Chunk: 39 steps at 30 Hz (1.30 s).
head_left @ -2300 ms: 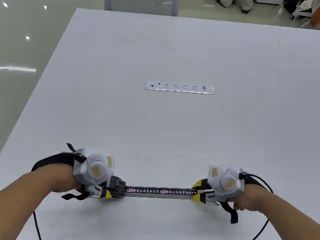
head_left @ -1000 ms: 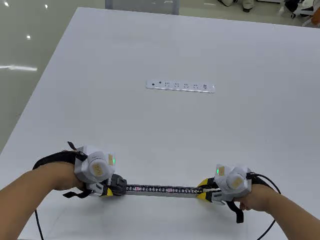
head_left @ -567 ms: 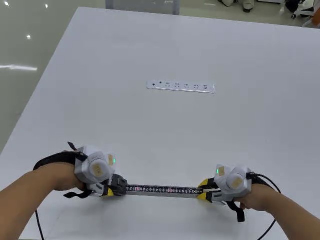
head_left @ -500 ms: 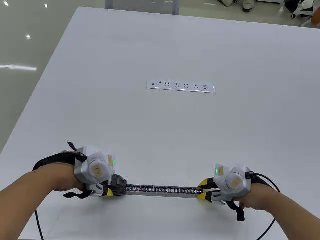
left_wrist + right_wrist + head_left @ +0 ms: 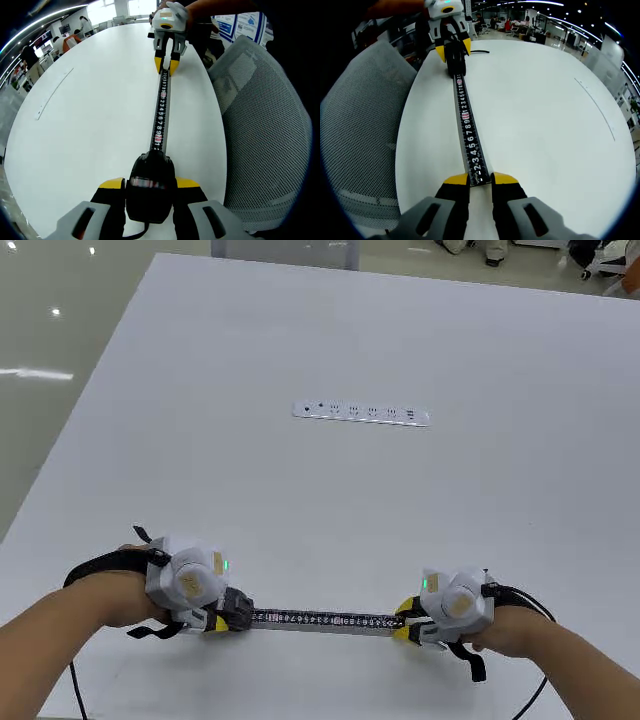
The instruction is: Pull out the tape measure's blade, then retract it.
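The tape measure's black case [image 5: 237,611] lies near the front edge of the white table [image 5: 330,510], and my left gripper [image 5: 222,621] is shut on it. In the left gripper view the case [image 5: 150,187] sits between the yellow-tipped jaws of my left gripper [image 5: 150,182]. The numbered blade [image 5: 322,619] is drawn out flat along the table to the right. My right gripper [image 5: 402,620] is shut on the blade's end [image 5: 479,179]. In the right gripper view the blade [image 5: 466,117] runs away from my right gripper [image 5: 480,178] to the case [image 5: 456,56].
A white power strip [image 5: 360,413] lies mid-table, well beyond the grippers. A grey mesh chair [image 5: 265,125] stands just off the table's front edge. A black cable [image 5: 525,600] trails from the right gripper.
Over the earlier frames the right gripper drew the blade a little further right, then in the last half second came back slightly left. The left gripper and case have stayed put.
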Available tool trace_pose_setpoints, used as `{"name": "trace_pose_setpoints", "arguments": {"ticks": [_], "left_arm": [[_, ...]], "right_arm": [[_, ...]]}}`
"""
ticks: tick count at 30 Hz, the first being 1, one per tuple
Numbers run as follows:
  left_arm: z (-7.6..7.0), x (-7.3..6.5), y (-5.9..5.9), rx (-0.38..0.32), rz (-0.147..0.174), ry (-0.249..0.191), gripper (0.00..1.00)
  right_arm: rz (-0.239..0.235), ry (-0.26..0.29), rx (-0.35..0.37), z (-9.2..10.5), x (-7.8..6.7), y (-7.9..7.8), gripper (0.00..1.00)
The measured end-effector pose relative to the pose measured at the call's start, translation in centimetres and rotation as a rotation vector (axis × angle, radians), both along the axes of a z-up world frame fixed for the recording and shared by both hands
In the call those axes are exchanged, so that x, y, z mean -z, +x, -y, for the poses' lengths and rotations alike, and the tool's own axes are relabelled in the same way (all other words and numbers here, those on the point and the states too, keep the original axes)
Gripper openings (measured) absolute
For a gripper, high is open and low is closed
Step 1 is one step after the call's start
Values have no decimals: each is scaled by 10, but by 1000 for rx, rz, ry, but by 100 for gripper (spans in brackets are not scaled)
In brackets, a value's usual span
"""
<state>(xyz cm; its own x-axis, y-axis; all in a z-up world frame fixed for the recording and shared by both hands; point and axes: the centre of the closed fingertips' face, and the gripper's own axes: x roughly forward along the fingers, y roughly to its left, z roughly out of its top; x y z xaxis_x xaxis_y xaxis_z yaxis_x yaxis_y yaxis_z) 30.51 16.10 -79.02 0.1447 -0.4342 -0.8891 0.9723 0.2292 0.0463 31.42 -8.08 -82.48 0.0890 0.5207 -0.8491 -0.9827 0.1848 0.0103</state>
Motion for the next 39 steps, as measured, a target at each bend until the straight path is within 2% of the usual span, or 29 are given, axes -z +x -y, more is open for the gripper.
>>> {"name": "trace_pose_setpoints", "arguments": {"ticks": [7, 11, 14, 16, 18, 21, 24, 25, 26, 27, 30, 32, 34, 35, 37, 39], "left_arm": [[1, 0, 1, 9, 0, 1, 33], [1, 0, 2, 1, 0, -12, 33], [2, -1, 2, -6, 11, -16, 34], [3, -1, 2, 3, 34, 0, 34], [2, -3, 2, -9, 42, 1, 33], [2, -9, 2, -58, 39, -46, 34], [-8, -10, 3, -123, 33, -55, 39], [-12, -11, 2, -155, 18, -69, 43], [-13, -13, 3, -185, 13, -88, 49], [-14, -17, 5, -228, 16, -133, 52], [-20, -25, 10, -305, 45, -197, 59], [-24, -31, 12, -363, 72, -230, 62], [-25, -36, 14, -414, 91, -260, 66], [-23, -41, 13, -429, 101, -295, 69], [-22, -45, 11, -460, 108, -330, 74], [-24, -47, 9, -483, 114, -354, 77]], "right_arm": [[34, 3, 8, 0, -1, 0, 19], [58, 2, 20, 3, -2, 2, 28], [63, 14, 45, 5, -6, 3, 34], [68, 33, 76, 5, -10, 4, 36], [89, 54, 124, 7, -14, 7, 39], [112, 60, 159, 11, -17, 8, 42], [63, 126, 220, 8, -22, -2, 46], [69, 141, 240, 9, -24, -3, 49], [77, 146, 251, 10, -25, -3, 50], [91, 159, 279, 12, -28, -3, 50], [107, 220, 342, 11, -38, -8, 50], [131, 199, 349, 18, -38, -13, 53], [150, 218, 370, 19, -44, -15, 55], [157, 242, 398, 21, -48, -15, 56], [144, 274, 434, 22, -54, -20, 62], [162, 275, 450, 25, -58, -24, 66]]}}
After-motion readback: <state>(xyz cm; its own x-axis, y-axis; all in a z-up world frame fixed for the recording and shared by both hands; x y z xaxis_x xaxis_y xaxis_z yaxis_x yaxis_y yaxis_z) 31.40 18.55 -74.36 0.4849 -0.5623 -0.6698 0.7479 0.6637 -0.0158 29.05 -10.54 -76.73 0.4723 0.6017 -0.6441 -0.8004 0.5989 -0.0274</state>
